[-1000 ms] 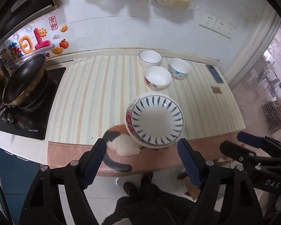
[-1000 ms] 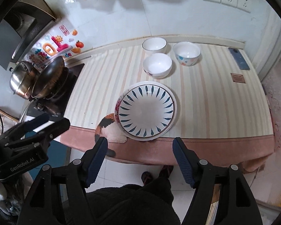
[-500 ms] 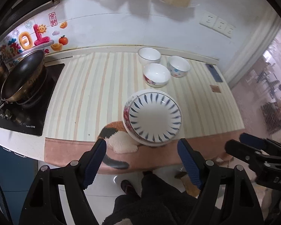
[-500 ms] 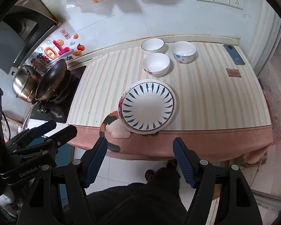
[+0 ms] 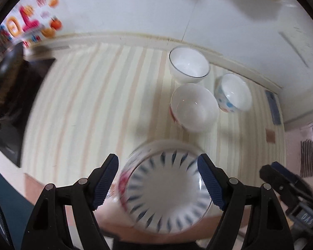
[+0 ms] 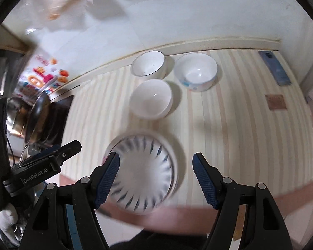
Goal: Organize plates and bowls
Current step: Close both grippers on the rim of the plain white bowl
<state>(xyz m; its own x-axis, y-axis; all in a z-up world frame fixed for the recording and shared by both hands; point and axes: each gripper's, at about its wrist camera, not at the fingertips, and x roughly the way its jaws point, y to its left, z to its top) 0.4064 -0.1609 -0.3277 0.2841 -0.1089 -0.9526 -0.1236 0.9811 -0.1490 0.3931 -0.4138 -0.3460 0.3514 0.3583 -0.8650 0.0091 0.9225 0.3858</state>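
The bench (image 6: 240,137) is the largest thing here, a long top under a cloth of pale cream and tan stripes with a plain pinkish hem along the near edge; half a second ago it lay well below both cameras, and it now fills both views with heavy motion blur. At its left end sits a flat black cooktop (image 6: 54,116) carrying a dark, glossy round pan (image 6: 36,116).

Near the front edge lies the plate (image 5: 164,191), a round glazed white disc ringed with dark blue leaf strokes, resting on a second dish whose red-patterned rim shows at its left side. It sits much larger in frame than before.

Behind it stand three smooth white ceramic bowls: the nearest bowl (image 6: 151,99) just beyond the plate, a clear-rimmed bowl (image 6: 149,63) against the wall, and a blue-dotted bowl (image 6: 196,71) to its right. They stand close together in the same places as before.

The left gripper (image 5: 157,179) hangs above the plate, its ribbed blue pads wide apart on either side of it and holding nothing. The right gripper (image 6: 156,177) hovers likewise, jaws spread and empty, over the plate's right half.

A flat blue phone (image 6: 274,67) lies at the far right.
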